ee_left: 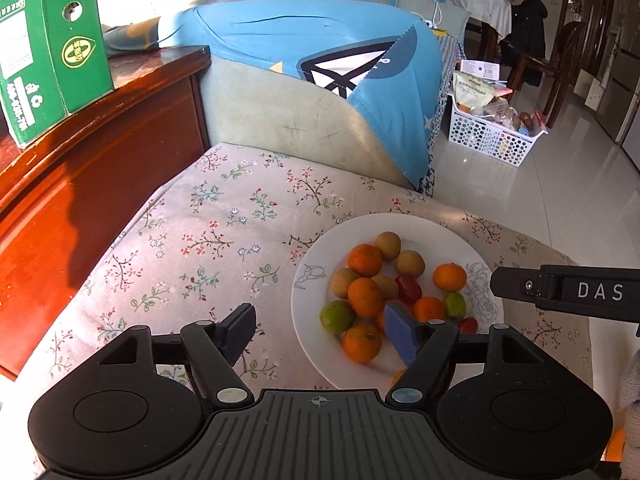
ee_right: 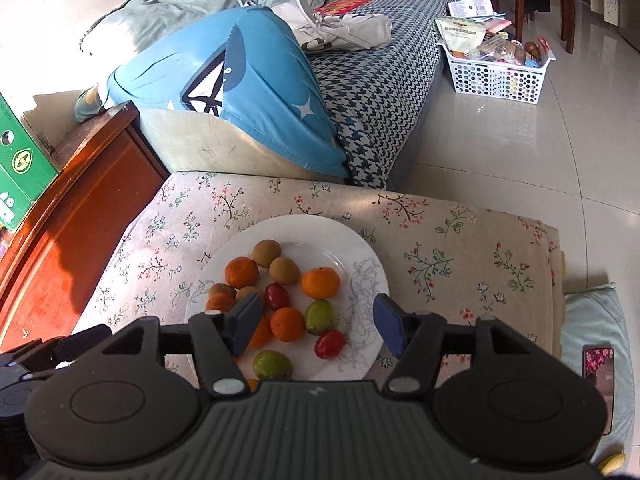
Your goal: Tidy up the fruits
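Plainly "DAS" in white on the right tongs (ee_left: 600,291).

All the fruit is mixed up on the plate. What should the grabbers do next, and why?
Probably lower the right gripper onto the orange between its open, empty fingers. The fruit sits mixed on the plate, and that orange is nearest.

Both wrist views look steeply down, close over white plate (ee_left: 304,320) (ee_right: 372,264); plate shared.
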`<state>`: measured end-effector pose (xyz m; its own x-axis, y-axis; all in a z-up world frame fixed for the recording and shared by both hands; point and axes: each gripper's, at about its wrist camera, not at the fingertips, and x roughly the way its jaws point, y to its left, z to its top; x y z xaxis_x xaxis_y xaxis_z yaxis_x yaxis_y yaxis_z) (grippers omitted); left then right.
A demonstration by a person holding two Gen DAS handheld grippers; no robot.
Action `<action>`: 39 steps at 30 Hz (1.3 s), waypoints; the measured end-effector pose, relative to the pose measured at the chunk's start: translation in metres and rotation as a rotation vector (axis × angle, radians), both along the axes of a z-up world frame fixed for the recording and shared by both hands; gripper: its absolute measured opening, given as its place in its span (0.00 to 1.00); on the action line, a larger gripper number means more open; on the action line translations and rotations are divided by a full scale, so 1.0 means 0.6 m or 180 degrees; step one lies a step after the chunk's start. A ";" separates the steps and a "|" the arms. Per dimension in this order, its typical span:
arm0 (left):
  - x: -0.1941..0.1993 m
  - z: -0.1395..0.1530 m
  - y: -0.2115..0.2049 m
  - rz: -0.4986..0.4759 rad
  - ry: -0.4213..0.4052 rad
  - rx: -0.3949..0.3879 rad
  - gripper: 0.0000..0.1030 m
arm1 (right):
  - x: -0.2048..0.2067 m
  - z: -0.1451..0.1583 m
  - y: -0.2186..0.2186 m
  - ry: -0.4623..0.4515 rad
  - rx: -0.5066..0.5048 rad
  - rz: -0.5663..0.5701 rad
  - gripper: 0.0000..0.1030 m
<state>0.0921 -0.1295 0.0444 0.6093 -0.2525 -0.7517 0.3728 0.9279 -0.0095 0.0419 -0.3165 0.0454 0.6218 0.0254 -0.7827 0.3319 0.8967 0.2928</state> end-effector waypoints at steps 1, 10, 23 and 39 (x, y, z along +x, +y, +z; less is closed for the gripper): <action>-0.002 0.001 0.000 0.0009 -0.0002 0.0022 0.70 | -0.007 -0.001 0.001 0.0027 0.0010 -0.0027 0.63; -0.029 -0.005 0.005 0.0113 0.0083 0.0179 0.73 | -0.038 -0.015 0.027 0.0205 -0.0108 -0.0071 0.68; -0.033 -0.016 0.011 0.0279 0.0157 0.0272 0.78 | -0.041 -0.028 0.041 0.0342 -0.0218 -0.0126 0.71; -0.030 -0.021 0.001 0.0320 0.0142 0.0396 0.79 | -0.031 -0.034 0.062 0.0430 -0.0518 -0.0042 0.76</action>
